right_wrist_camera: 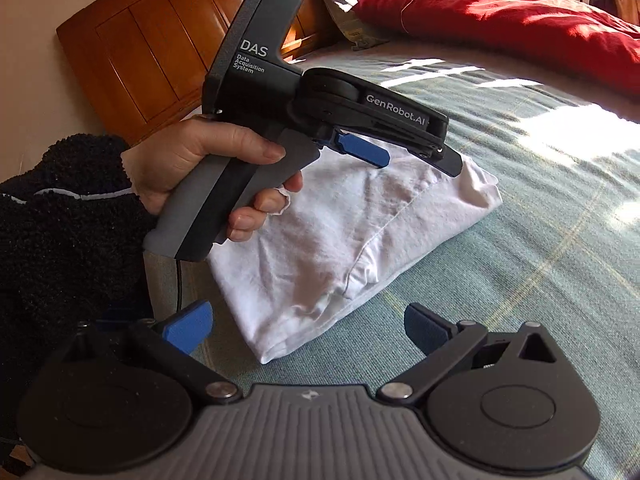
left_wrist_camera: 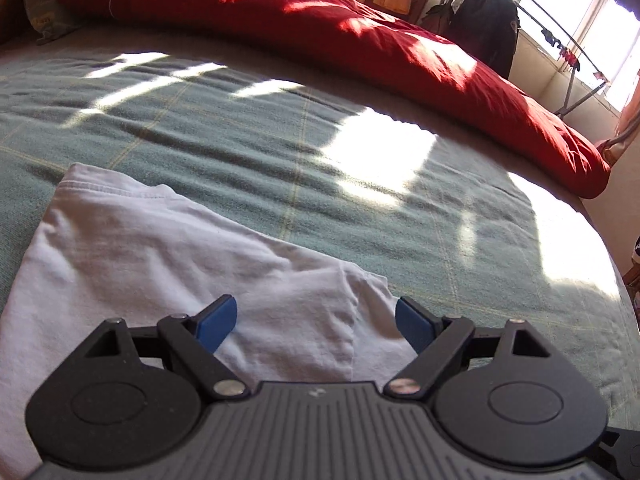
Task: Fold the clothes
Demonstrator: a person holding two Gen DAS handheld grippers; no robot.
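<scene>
A white garment (right_wrist_camera: 340, 216) is seen on a bed cover (left_wrist_camera: 280, 152) of muted green crossed by thin yellowish check lines. Beyond the garment, a plain red duvet (left_wrist_camera: 360, 48) is seen. The fingers (left_wrist_camera: 218, 322) of both grippers are padded in blue on black arms. Behind the garment, an orange-brown wooden headboard (right_wrist_camera: 152, 48) and a fuzzy black sleeve (right_wrist_camera: 68, 216) are shown.

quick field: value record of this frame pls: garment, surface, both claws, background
garment: white T-shirt, folded into a compact bundle, lying flat
surface: green checked bedspread, sunlit patches
left claw: open, over the shirt's edge, nothing gripped; held in the person's hand
right claw: open, empty, just short of the shirt's near corner
background: red duvet bunched along the far side, grey pillow, wooden headboard, clothes rack by the window
</scene>
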